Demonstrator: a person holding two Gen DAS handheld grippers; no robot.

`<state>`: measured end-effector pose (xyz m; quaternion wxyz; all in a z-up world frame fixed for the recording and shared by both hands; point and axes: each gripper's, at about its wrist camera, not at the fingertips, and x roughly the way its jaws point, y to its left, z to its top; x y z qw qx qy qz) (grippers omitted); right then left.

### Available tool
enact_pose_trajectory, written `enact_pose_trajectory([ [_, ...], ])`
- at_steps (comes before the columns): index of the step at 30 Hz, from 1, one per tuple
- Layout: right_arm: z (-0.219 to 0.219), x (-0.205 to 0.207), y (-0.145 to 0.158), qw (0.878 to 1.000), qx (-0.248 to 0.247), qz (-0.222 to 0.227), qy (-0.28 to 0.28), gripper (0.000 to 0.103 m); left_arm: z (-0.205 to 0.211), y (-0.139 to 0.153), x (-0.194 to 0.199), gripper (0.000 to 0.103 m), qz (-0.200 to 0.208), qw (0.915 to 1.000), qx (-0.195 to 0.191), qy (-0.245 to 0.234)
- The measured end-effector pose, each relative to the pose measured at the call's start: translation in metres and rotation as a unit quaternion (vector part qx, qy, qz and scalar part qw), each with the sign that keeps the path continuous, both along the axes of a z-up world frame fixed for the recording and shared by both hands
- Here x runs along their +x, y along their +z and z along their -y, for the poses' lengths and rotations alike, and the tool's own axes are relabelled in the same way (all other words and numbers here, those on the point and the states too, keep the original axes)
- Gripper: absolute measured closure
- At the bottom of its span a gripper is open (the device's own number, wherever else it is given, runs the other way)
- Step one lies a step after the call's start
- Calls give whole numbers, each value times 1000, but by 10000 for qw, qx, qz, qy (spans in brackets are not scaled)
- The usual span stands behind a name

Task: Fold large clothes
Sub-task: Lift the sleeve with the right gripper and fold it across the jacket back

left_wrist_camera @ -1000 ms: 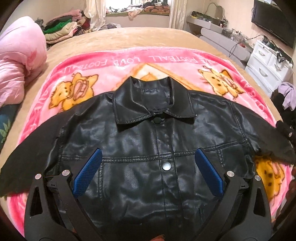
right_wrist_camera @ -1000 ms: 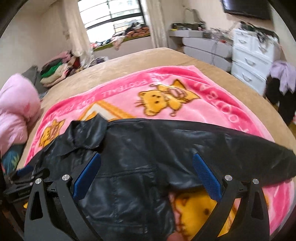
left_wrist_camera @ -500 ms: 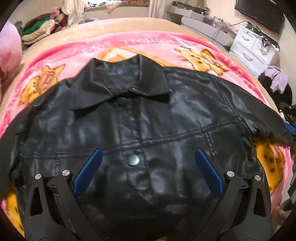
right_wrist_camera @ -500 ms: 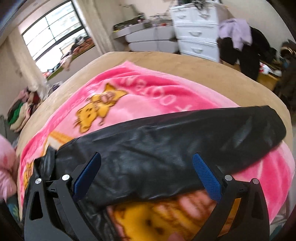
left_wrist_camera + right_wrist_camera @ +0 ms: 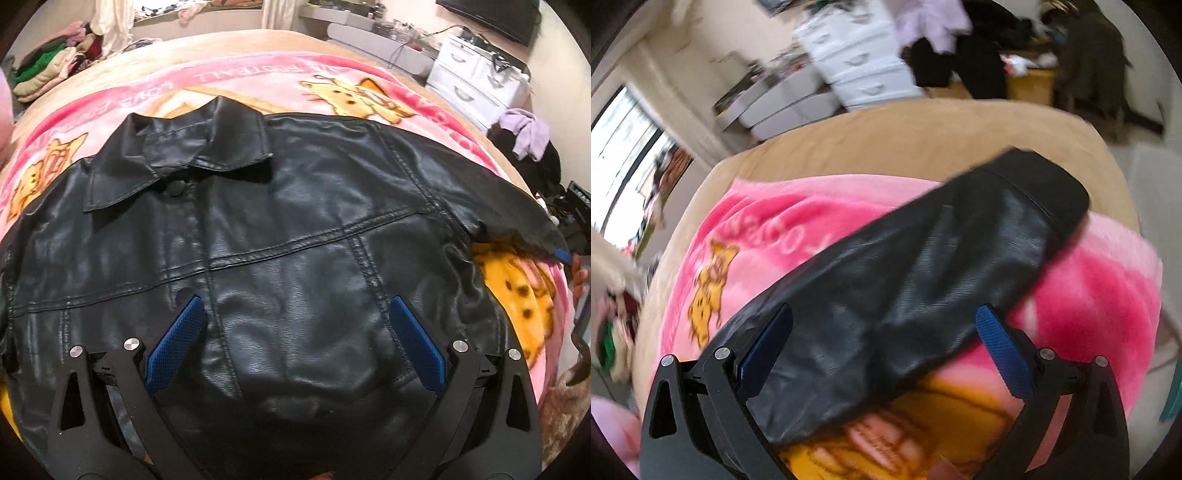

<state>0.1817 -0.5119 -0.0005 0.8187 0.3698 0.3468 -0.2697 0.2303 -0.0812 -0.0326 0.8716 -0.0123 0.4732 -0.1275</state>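
Observation:
A black leather jacket [image 5: 295, 240] lies front up and buttoned on a pink cartoon blanket [image 5: 332, 85], collar toward the far side. My left gripper [image 5: 295, 339] is open and hovers just above the jacket's lower front. The jacket's right sleeve [image 5: 923, 280] stretches out across the blanket toward the bed's edge. My right gripper [image 5: 884, 341] is open and empty, its blue pads on either side of that sleeve's upper part. The right gripper's tip also shows in the left wrist view [image 5: 563, 254] by the sleeve's cuff.
The blanket covers a tan bed [image 5: 923, 136]. White drawers [image 5: 857, 62] and hanging clothes [image 5: 960, 48] stand past the bed's right side. Piled clothes [image 5: 48, 70] sit at the far left by the window. The right wrist view is blurred.
My left gripper has moved lower and to the right over the jacket's front. My right gripper has swung right and closer along the sleeve toward its cuff.

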Motion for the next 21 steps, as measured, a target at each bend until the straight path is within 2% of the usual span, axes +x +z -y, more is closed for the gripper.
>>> enact_pose_trajectory([
  [7, 24, 3, -16, 9995, 275, -34, -163, 4, 1, 11, -5, 9, 114, 9999, -22, -60],
  [10, 27, -12, -11, 9984, 304, 141, -457, 4, -2, 14, -3, 9, 130, 9999, -26, -40],
  [12, 28, -21, -9, 9970, 224, 97, -729, 4, -6, 13, 1, 9, 103, 9999, -18, 52],
  [14, 34, -25, -16, 9951, 375, 77, -912, 4, -13, 13, 3, 9, 84, 9998, -31, 193],
  [17, 44, -15, -31, 9942, 824, 145, -680, 4, -24, 14, 7, 9, 95, 9992, -53, 378],
  [21, 53, 0, -35, 9928, 1008, 384, -521, 4, -39, 18, 11, 9, 95, 9981, -41, 608],
])
